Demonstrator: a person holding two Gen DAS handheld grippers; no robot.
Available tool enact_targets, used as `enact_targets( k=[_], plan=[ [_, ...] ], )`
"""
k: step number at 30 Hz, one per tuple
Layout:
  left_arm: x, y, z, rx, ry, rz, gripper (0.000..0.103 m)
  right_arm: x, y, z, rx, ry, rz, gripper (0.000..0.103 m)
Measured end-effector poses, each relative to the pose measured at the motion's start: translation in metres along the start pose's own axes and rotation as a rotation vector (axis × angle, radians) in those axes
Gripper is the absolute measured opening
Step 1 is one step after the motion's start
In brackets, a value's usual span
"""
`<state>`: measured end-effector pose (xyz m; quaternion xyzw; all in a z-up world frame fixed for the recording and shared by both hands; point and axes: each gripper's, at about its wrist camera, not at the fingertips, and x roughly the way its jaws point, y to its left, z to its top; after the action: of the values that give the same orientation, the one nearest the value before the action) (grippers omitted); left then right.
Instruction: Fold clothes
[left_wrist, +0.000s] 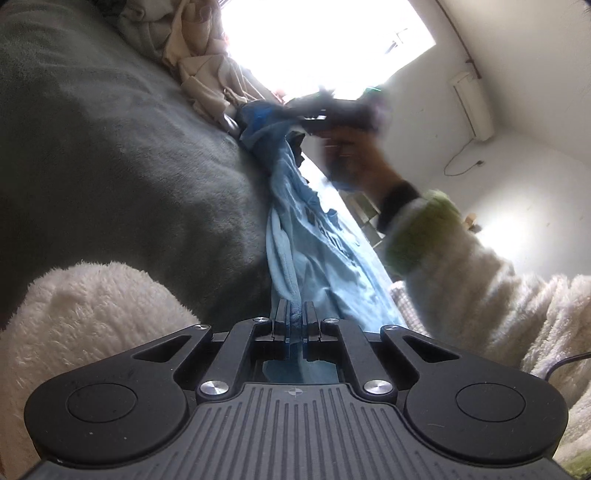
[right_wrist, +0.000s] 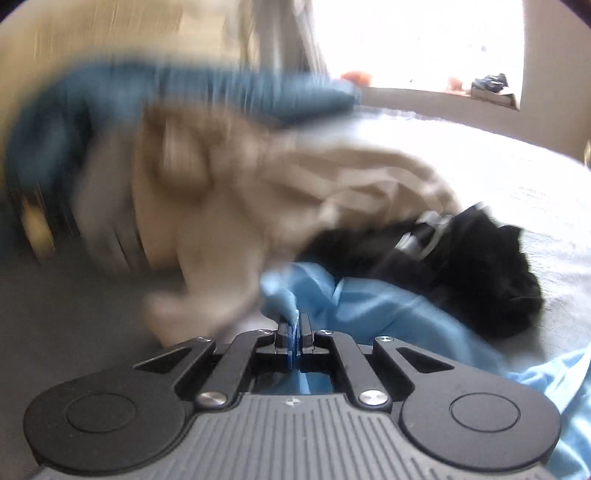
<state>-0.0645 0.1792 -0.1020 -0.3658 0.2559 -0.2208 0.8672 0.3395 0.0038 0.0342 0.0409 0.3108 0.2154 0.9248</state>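
Observation:
A light blue shirt (left_wrist: 317, 240) with dark lettering is stretched out above the grey bed cover (left_wrist: 110, 147). My left gripper (left_wrist: 295, 314) is shut on one edge of it. At the far end, blurred by motion, my right gripper (left_wrist: 325, 110) holds the other part, with a hand behind it. In the right wrist view my right gripper (right_wrist: 294, 321) is shut on a bunched fold of the light blue shirt (right_wrist: 388, 314). The cloth trails down to the lower right.
A pile of beige clothes (right_wrist: 258, 184), a darker blue garment (right_wrist: 184, 92) and a black garment (right_wrist: 461, 266) lie on the bed. A fluffy white sleeve (left_wrist: 461, 266) crosses the right. A bright window (left_wrist: 325, 37) and a wall air conditioner (left_wrist: 472, 107) are behind.

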Motion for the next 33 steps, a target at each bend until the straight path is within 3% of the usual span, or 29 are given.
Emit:
enact_targets(
  k=[2, 5, 9, 13, 17, 21, 24, 29, 31, 33],
  plan=[
    [0.000, 0.002, 0.001, 0.007, -0.004, -0.009, 0.004, -0.045, -0.043, 0.011, 0.145, -0.116, 0.112, 0.002],
    [0.000, 0.004, 0.003, 0.013, -0.010, -0.025, 0.004, -0.122, -0.114, 0.007, 0.345, -0.283, 0.189, 0.002],
    [0.005, 0.006, 0.003, 0.013, 0.002, -0.036, 0.004, -0.191, -0.203, -0.027, 0.573, -0.429, 0.173, 0.002],
    [0.011, 0.000, 0.003, 0.046, 0.024, -0.040, 0.004, -0.195, -0.269, -0.077, 0.818, -0.403, 0.128, 0.003],
    [0.020, -0.009, 0.001, 0.095, 0.045, -0.036, 0.004, -0.179, -0.289, -0.103, 0.921, -0.385, 0.139, 0.003],
    [0.015, -0.007, 0.002, 0.080, 0.016, -0.010, 0.004, -0.158, -0.276, -0.083, 0.895, -0.361, 0.160, 0.003],
    [0.008, -0.003, 0.003, 0.057, -0.016, 0.014, 0.004, -0.134, -0.243, -0.040, 0.820, -0.347, 0.228, 0.003],
    [-0.003, 0.002, 0.004, 0.019, -0.068, 0.054, 0.004, -0.066, -0.132, 0.050, 0.560, -0.293, 0.438, 0.003],
    [-0.005, 0.008, 0.001, -0.011, -0.070, 0.092, 0.004, -0.023, -0.082, 0.065, 0.450, -0.229, 0.476, 0.003],
    [-0.005, 0.010, -0.001, -0.028, -0.073, 0.118, 0.004, 0.029, -0.037, 0.053, 0.314, -0.130, 0.420, 0.009]
  ],
)
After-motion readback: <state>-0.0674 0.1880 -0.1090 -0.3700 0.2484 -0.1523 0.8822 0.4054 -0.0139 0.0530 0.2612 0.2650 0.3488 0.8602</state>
